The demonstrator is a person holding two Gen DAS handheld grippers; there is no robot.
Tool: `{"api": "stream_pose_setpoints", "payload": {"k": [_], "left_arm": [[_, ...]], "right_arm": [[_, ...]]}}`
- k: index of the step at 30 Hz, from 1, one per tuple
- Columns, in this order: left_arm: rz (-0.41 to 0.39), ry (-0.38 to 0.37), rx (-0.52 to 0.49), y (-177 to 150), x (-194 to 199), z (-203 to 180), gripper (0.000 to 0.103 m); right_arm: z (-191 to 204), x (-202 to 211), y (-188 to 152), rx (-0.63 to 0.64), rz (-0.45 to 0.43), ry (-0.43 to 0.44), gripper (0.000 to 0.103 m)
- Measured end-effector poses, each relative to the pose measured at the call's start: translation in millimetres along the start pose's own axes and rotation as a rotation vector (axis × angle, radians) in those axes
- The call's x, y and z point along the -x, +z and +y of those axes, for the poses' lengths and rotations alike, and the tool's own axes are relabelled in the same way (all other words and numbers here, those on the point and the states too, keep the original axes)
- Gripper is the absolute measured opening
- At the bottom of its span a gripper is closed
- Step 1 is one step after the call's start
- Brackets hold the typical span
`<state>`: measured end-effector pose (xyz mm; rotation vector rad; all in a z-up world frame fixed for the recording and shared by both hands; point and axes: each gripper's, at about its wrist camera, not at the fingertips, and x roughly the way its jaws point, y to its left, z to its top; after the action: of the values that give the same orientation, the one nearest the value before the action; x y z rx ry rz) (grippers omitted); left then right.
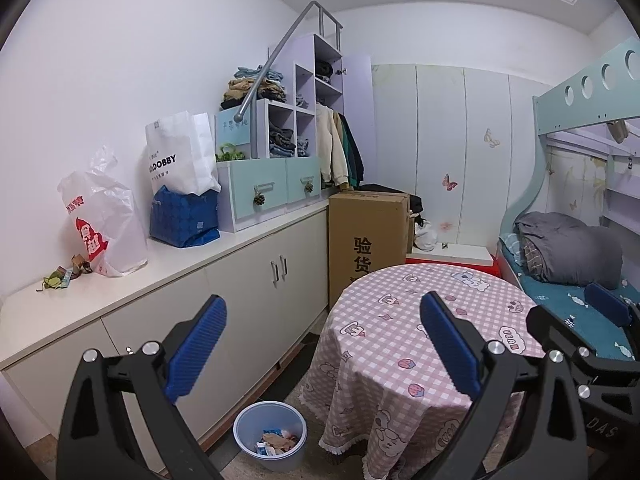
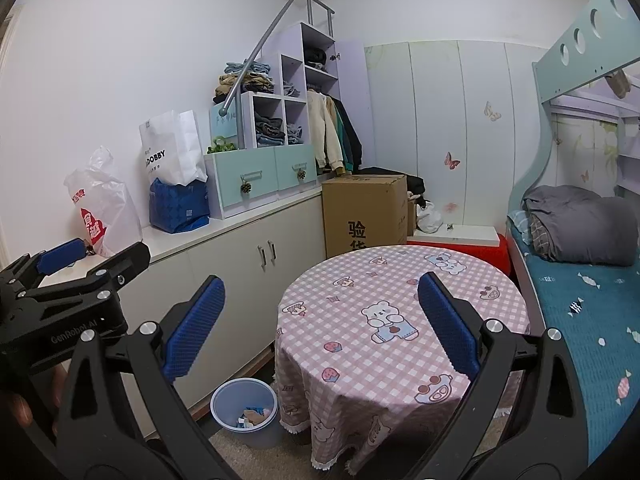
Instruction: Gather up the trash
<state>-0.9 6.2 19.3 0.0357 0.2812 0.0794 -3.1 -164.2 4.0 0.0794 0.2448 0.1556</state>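
the bed fills the right side, a grey quilt bundled on its blue sheet. along the left wall runs a low white cabinet; its tabletop carries a stepped shelf unit stuffed with clothes, a blue bag with a white paper bag standing in it, and a white plastic bag with red print. a cardboard box stands at the cabinet's far end. in the middle is a round table under a pink checked cloth with cartoon figures.

on the floor between cabinet and table sits a pale blue bin, with wrappers and scraps of trash lying in its bottom. more trash, a few crumpled wrappers, lies on the tabletop just left of the plastic bag.

the left hand-held gripper hangs with its blue pads wide apart and nothing between them. the right hand-held gripper is likewise spread wide and holds nothing, raised above the near edge of the table. a hand shows at the left edge of the right wrist view, beneath the left tool.
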Motion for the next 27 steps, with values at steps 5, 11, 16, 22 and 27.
{"api": "stream_pose_setpoints", "payload": {"k": [5, 11, 16, 22, 27], "left_arm": [[0.001, -0.001, -0.001, -0.2, 0.4, -0.9, 0.095], [0.002, -0.003, -0.002, -0.5, 0.4, -1.6, 0.095], [0.000, -0.005, -0.004, 0.2, 1.1, -0.6, 0.095], [0.001, -0.007, -0.005, 0.3, 0.7, 0.2, 0.095], [0.000, -0.007, -0.004, 0.2, 0.8, 0.1, 0.095]], "right_arm": [[-0.3, 0.9, -1.2, 0.000, 0.001, 0.003, 0.095], [0.6, 0.9, -1.2, 0.001, 0.002, 0.002, 0.095], [1.4, 1.1, -1.1, 0.002, 0.001, 0.002, 0.095], [2.2, 0.9, -1.6, 0.003, 0.002, 0.003, 0.095], [2.6, 1.3, -1.6, 0.002, 0.002, 0.001, 0.095]]}}
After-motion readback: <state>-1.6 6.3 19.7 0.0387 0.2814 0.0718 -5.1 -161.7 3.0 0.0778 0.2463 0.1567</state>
